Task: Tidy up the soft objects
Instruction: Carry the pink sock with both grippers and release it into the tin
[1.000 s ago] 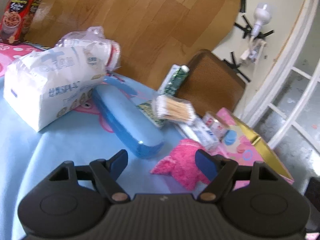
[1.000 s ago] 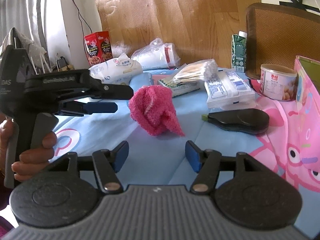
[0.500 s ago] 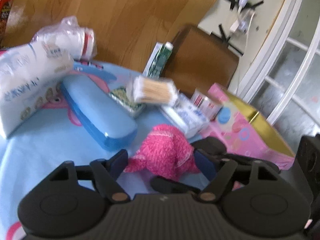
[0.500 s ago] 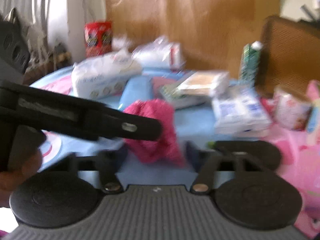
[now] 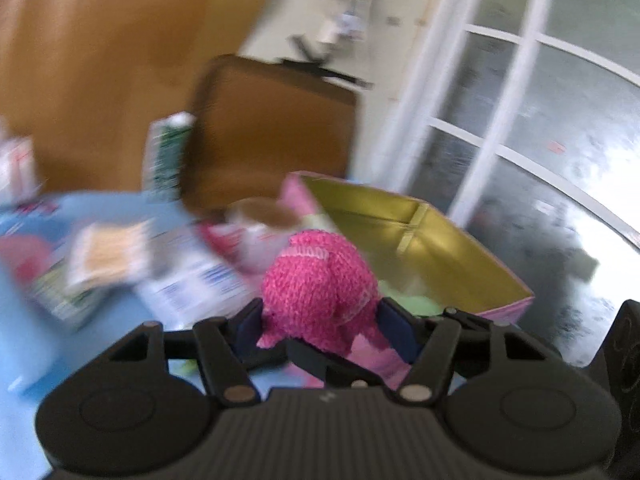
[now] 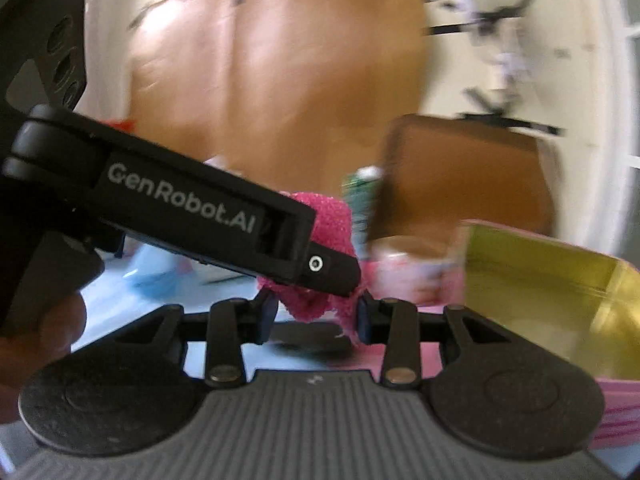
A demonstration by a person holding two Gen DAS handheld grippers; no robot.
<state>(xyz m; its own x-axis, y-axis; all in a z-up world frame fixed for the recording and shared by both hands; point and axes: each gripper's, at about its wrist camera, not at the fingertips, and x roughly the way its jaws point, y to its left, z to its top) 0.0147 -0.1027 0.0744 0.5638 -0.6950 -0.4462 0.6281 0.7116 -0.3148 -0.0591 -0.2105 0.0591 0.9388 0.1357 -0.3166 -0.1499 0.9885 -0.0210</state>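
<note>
While both views are blurred, the left gripper [image 5: 320, 322] clamps the pink knitted cloth [image 5: 318, 290] between its narrowed jaws. Whether the right gripper [image 6: 316, 314], whose jaws flank the cloth's lower edge, grips it, I cannot tell.

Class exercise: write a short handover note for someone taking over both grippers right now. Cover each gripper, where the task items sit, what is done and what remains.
Left gripper: shut on the pink knitted soft toy, lifted off the table.
Right gripper: open, holding nothing, just below the toy.
Pink box with gold lining: open, directly ahead; something green lies inside.
Done: toy picked up.
Left: probably drop the toy into the box, then release.
</note>
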